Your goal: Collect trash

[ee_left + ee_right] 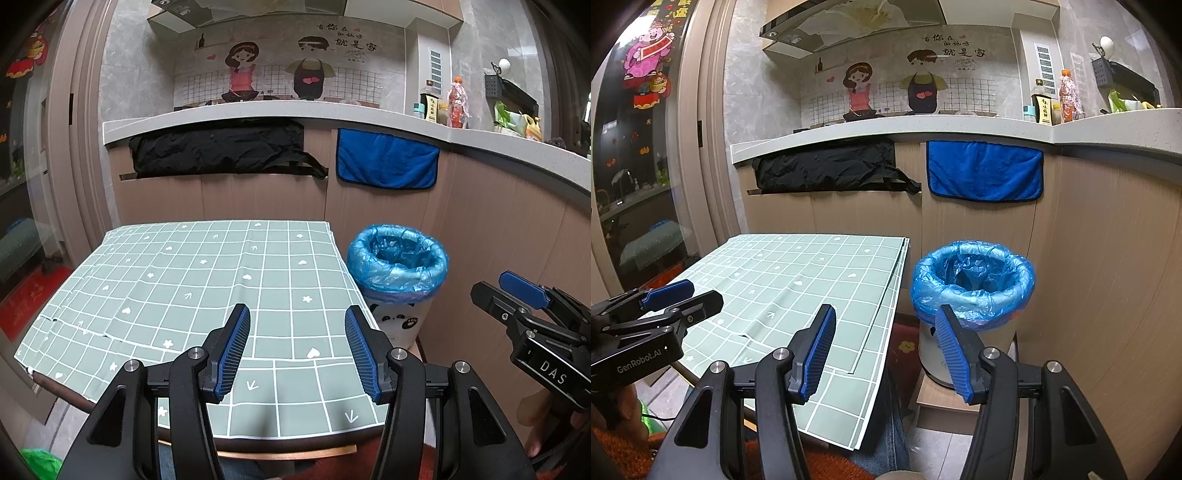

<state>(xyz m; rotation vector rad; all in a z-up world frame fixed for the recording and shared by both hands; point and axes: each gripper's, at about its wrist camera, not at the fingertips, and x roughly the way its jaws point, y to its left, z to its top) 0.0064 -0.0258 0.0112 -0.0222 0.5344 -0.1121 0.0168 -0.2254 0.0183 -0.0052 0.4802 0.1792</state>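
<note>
Both grippers [297,354] [884,354] hover wide, empty, beside the bin [397,258]; no trash shows; its liner looks thin, tearable.

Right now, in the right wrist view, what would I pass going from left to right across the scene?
Left gripper → green checked tablecloth → right gripper → trash bin with a blue liner → wooden cabinet wall.

A white panda-print trash bin [397,317], lined with blue plastic, stands upright just beside the table.
</note>
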